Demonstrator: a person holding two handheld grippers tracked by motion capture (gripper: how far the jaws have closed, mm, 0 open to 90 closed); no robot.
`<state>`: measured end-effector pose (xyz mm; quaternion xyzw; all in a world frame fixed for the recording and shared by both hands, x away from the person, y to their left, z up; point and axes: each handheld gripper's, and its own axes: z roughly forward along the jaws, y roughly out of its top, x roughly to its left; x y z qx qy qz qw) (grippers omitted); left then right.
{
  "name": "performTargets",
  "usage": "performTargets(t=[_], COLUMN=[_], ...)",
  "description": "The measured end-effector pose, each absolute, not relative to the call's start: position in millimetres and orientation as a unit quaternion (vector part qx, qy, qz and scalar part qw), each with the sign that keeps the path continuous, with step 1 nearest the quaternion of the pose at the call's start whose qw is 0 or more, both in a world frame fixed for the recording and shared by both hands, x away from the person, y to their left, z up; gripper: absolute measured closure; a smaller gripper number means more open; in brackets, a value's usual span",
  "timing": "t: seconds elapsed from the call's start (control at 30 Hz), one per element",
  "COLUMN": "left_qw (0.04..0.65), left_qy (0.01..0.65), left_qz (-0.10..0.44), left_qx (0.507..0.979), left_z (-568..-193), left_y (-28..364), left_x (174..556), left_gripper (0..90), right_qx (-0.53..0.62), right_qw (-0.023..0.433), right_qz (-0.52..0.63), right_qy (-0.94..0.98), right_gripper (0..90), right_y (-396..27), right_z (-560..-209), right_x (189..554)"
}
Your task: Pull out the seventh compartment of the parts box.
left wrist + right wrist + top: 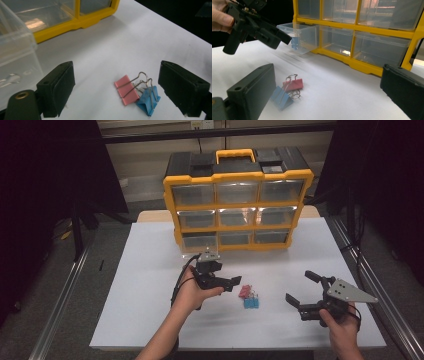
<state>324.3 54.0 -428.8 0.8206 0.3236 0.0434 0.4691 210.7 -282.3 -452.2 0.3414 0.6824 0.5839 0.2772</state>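
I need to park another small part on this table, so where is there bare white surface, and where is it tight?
Bare: the sheet left of the left gripper, and the strip between the organizer and the right gripper. Crowded: the middle, where the pink clip and blue clip lie touching, and by the pulled-out drawer at the organizer's lower left.

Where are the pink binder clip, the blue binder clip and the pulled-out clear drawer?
pink binder clip (126, 89), left gripper view, on its pink body.
blue binder clip (147, 101), left gripper view, on its blue body.
clear drawer (305, 37), right gripper view, on its side wall.
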Motion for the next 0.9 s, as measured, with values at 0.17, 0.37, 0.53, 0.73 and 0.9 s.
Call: performTargets(t=[0.17,0.37,0.53,0.73,0.9], left_qw=[0.467,0.469,0.473,0.47,0.472], left_qy=[0.318,0.315,0.313,0.305,0.303], left_qz=[0.036,0.027,0.018,0.011,0.01], left_qx=[0.824,0.825,0.823,0.828,0.827], left_z=[-438,-448,-453,-459,-462], left_y=[49,46,42,37,35], left_x=[319,316,313,309,308], left_gripper=[13.4,13.1,13.0,13.4,13.5], right_qx=[0.34,0.344,0.344,0.347,0.349], right_qw=[0.277,0.277,0.281,0.28,0.279], right_qz=[0.585,0.585,0.585,0.584,0.584], right_qy=[0.683,0.68,0.679,0.678,0.678], right_gripper=[0.0,0.0,0.0,0.0,0.0], right_y=[-282,-283,-284,-285,-285], right_z=[-452,-453,-452,-452,-452], right_x=[212,211,210,210,209])
